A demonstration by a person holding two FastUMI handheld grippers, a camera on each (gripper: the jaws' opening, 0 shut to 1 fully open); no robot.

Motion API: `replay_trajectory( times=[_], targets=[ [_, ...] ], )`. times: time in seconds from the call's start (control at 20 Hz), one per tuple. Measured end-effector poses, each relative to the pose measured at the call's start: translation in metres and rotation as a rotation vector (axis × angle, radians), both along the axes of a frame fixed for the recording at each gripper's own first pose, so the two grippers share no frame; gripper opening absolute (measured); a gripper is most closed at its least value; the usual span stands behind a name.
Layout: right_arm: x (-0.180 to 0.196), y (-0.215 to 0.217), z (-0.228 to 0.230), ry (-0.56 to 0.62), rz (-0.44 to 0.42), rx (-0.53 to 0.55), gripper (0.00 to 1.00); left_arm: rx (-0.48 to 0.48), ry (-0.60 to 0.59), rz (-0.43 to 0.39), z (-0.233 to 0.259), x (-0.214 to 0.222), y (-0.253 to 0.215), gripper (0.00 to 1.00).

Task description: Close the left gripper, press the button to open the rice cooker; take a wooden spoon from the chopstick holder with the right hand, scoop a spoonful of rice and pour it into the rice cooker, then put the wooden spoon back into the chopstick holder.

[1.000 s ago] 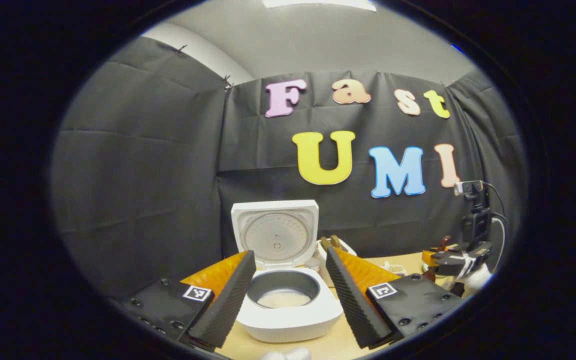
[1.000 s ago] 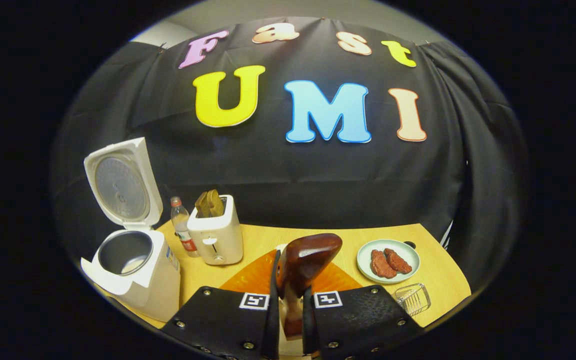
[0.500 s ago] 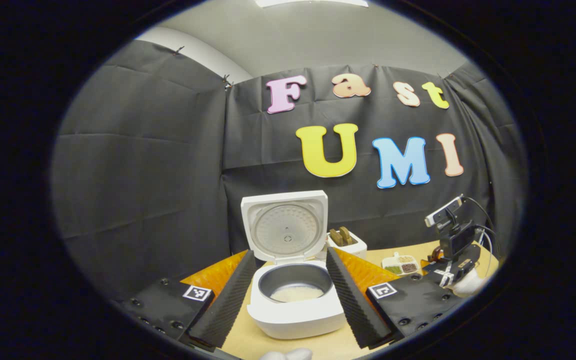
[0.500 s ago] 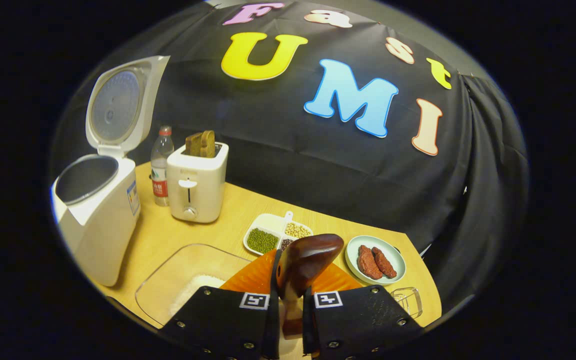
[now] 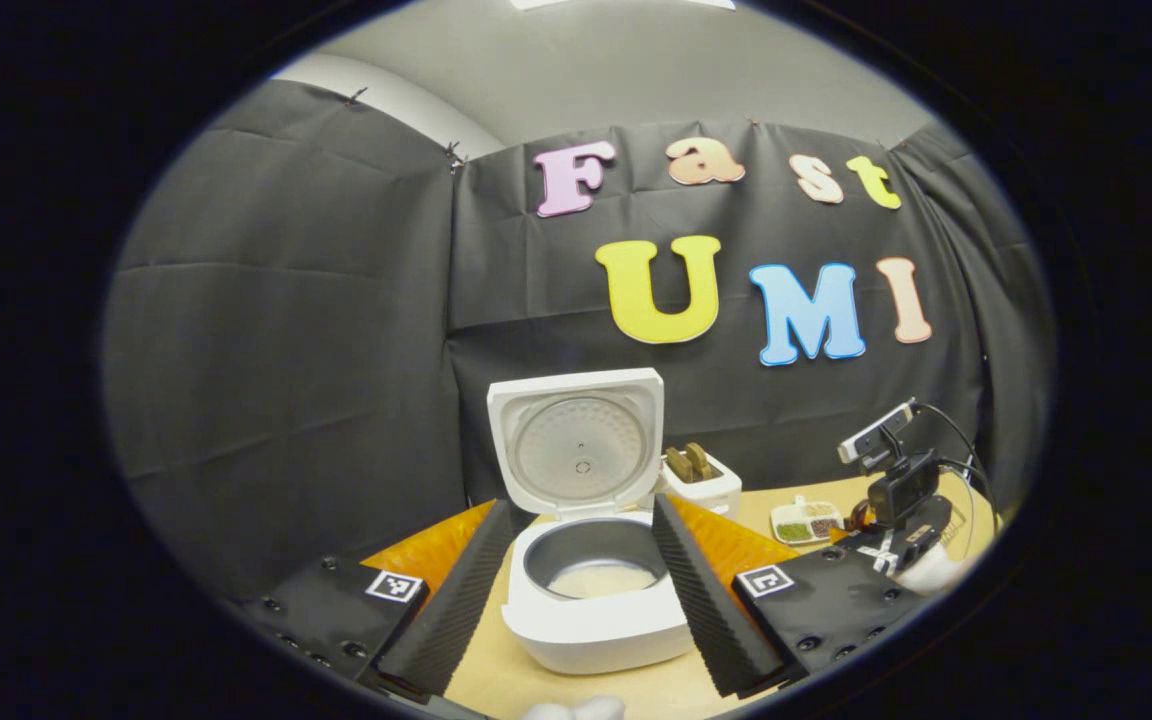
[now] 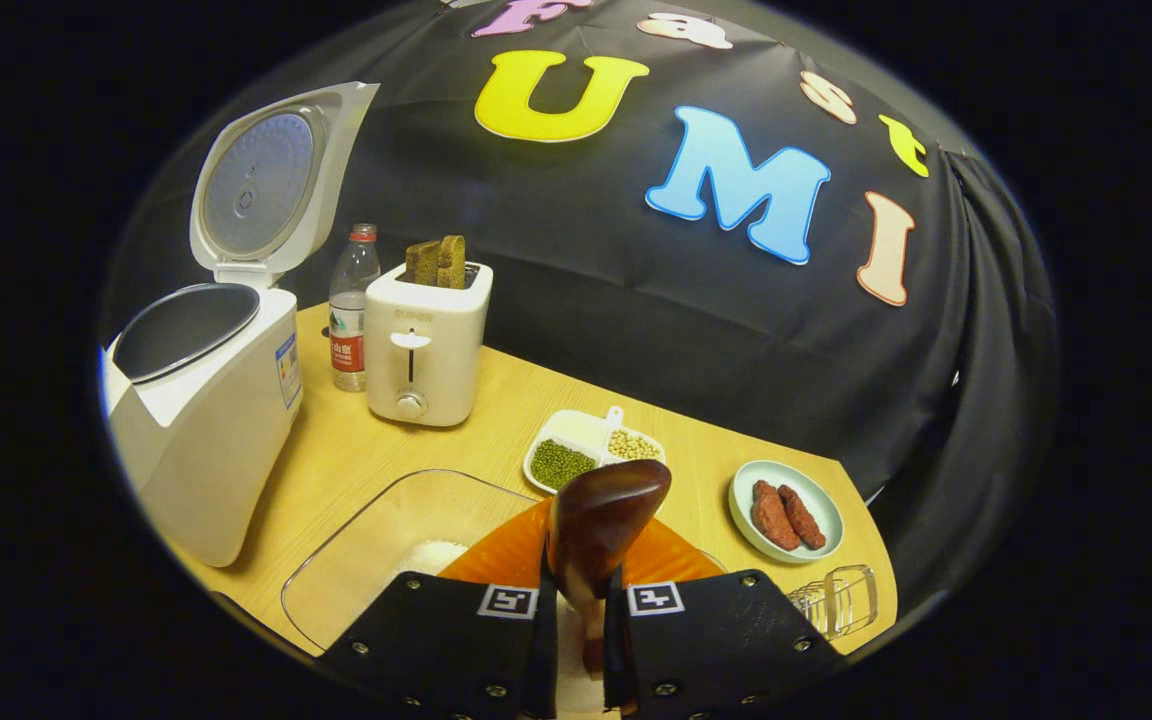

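In the left gripper view, the left gripper (image 5: 578,600) has its jaws wide apart and holds nothing. Between its fingers stands the white rice cooker (image 5: 591,600), near the tabletop's (image 5: 496,680) left edge. Its lid (image 5: 576,440) is up and stands upright at the back. The dark inner pot has a shallow layer of rice (image 5: 601,580) in the bottom. Just behind the cooker on its right is a white toaster (image 5: 704,488) with brown slices sticking out of the top. Farther right, a small divided dish (image 5: 804,521) of beans sits on the tabletop. The right gripper (image 5: 896,545) appears at the right edge with a camera mounted above it.

In the right gripper view, the right gripper (image 6: 576,640) has its jaws clamped on the handle of the spoon (image 6: 601,515). The dark wooden bowl of the spoon rises above the fingers. Below and in front of it lies a clear tray (image 6: 386,545) holding some white rice, near the tabletop's front edge. The open cooker (image 6: 206,400) stands at the left edge. A water bottle (image 6: 351,305) and the toaster (image 6: 423,340) stand side by side toward the back edge. The divided dish (image 6: 586,455) of green and pale beans lies mid-tabletop. To its right is a plate (image 6: 786,510) with two reddish pieces of food, and a clear glass holder (image 6: 841,600) sits at the front right corner.
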State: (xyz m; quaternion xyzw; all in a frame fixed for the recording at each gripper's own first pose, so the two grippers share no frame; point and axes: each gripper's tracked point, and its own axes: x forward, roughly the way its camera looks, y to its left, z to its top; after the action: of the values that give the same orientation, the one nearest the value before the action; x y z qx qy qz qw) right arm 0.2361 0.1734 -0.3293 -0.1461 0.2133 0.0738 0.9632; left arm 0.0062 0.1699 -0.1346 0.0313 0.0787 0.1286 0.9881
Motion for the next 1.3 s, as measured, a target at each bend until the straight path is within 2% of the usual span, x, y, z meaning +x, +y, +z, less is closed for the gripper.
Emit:
replay_trajectory(
  times=[0.2, 0.45, 0.7, 0.75, 0.95, 1.05, 1.1, 1.3],
  targets=[
    [-0.002, 0.015, 0.003, 0.042, -0.025, 0.163, 0.18, 0.004, 0.009, 0.001, -0.001, 0.002, 0.004, 0.98],
    [-0.005, 0.031, 0.004, 0.130, -0.079, 0.468, 0.18, 0.014, 0.006, 0.002, 0.003, 0.004, 0.009, 1.00],
    [-0.005, 0.024, 0.002, 0.209, -0.167, 0.760, 0.18, 0.024, 0.002, -0.006, 0.009, 0.006, 0.009, 1.00],
    [-0.006, 0.023, 0.001, 0.223, -0.183, 0.820, 0.18, 0.024, 0.003, -0.007, 0.009, 0.007, 0.009, 0.95],
    [-0.005, 0.013, -0.003, 0.265, -0.245, 1.010, 0.18, 0.027, 0.003, -0.006, 0.013, 0.010, 0.007, 0.98],
    [-0.005, 0.009, -0.004, 0.281, -0.272, 1.080, 0.18, 0.039, -0.004, -0.009, 0.018, 0.011, 0.004, 0.98],
    [-0.002, 0.007, -0.005, 0.280, -0.277, 1.100, 0.18, 0.044, -0.006, -0.013, 0.020, 0.012, 0.002, 1.00],
    [-0.003, -0.009, -0.001, 0.264, -0.292, 1.171, 0.18, 0.060, -0.014, -0.025, 0.026, 0.015, -0.006, 0.98]
  ],
)
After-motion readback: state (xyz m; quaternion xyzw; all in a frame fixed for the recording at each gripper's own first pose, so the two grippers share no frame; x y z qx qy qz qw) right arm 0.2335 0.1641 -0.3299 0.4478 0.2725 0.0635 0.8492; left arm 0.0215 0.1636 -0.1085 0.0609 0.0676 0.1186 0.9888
